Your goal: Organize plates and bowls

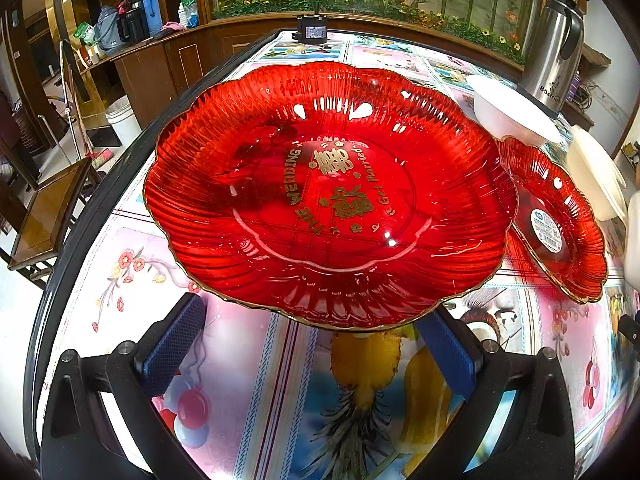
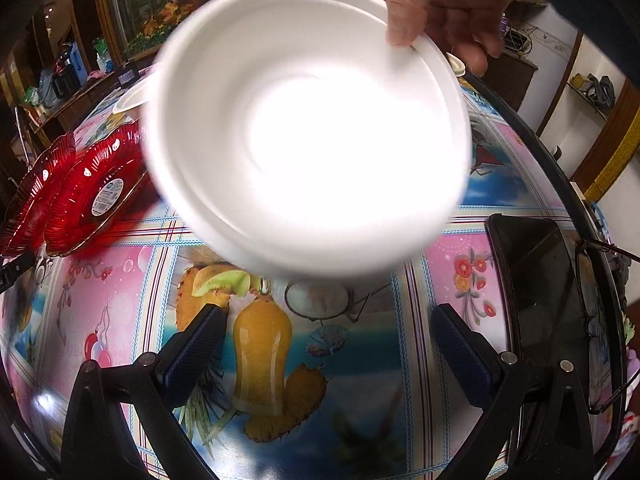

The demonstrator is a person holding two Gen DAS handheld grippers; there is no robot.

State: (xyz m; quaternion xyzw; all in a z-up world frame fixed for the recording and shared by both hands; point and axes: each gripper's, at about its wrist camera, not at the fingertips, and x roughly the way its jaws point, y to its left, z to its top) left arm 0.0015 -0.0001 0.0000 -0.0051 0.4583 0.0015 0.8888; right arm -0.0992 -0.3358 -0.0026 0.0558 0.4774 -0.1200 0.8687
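Plates and bowls, spread over a counter (image 1: 120, 264) covered by a glossy cloth printed with fruit and flowers.

Large red plate (image 1: 328, 196): translucent, scalloped, gold-edged, gold lettering at its centre. Appears raised above the cloth, directly ahead of the left gripper (image 1: 316, 344); its near rim passes over the tips of the blue-padded fingers (image 1: 176, 344). Fingers spread wide; whether they touch the plate cannot be told.

White bowl (image 2: 308, 128): blurred, tilted toward the camera, above the counter, ahead of the right gripper (image 2: 332, 344). A bare hand (image 2: 444, 4) grips its far rim, thumb over the edge. Right gripper fingers (image 2: 460, 348) spread apart, holding nothing, clear of the bowl.

Small red plate (image 1: 560, 216): same ribbed pattern, white label inside, just right of the large plate, tilted. In the right wrist view it (image 2: 96, 184) sits to the left of the white bowl, overlapping another red piece behind it.

Second white bowl (image 1: 516, 112): behind the small red plate, near the counter's far edge.

Steel thermos (image 1: 556, 44): upright, beyond the second white bowl.

Dark tablet (image 2: 540, 300): flat at the counter's right edge.

Spectacles (image 2: 604, 320): lying on the tablet's outer side.
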